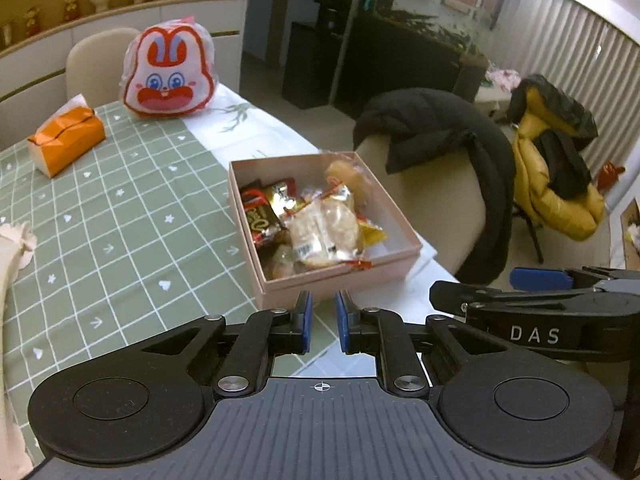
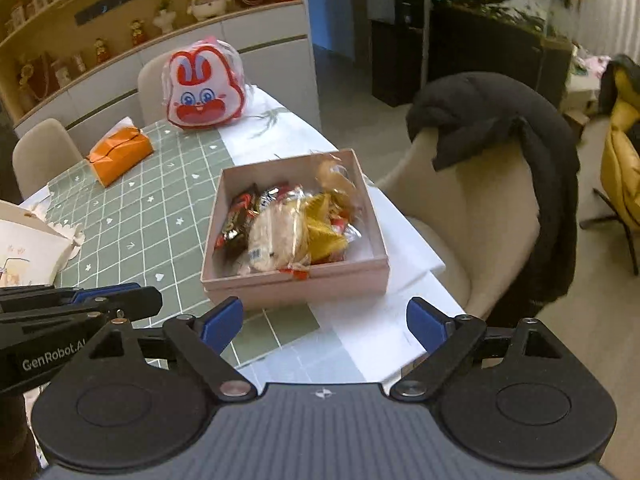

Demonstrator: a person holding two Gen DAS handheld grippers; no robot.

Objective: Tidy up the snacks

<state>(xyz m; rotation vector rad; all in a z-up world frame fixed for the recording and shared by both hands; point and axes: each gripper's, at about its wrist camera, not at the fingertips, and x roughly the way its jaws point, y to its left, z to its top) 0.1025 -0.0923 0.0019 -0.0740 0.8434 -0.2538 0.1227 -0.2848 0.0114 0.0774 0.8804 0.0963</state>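
Pink box (image 2: 296, 280) sits near, top open, full of snacks (image 2: 288, 232). Green cloth (image 2: 132, 216) left of box bare. Chair with black coat (image 2: 500, 140) blocks right. Tissue pack (image 2: 120, 154), bunny bag (image 2: 202, 90) far.

A home, dining area opening into a living rm. Landmark: dining table (image 2: 132, 216) w/ green grid cloth over a white one. Behind it, beige upholstered chairs (image 2: 44, 156) and a curved wall shelf (image 2: 120, 12) of figurines & ornaments above white cabinets. On its far end, a rabbit-face bag (image 2: 202, 88) and an orange tissue pack (image 2: 120, 152). Right of the table, another beige chair (image 2: 472, 216) w/ a black coat (image 2: 500, 120) slung over it; further right, a yellow-lined jacket (image 1: 556, 168) on a second seat, vertical blinds (image 1: 580, 52) beyond. Dark cabinets stand past the table's far corner.
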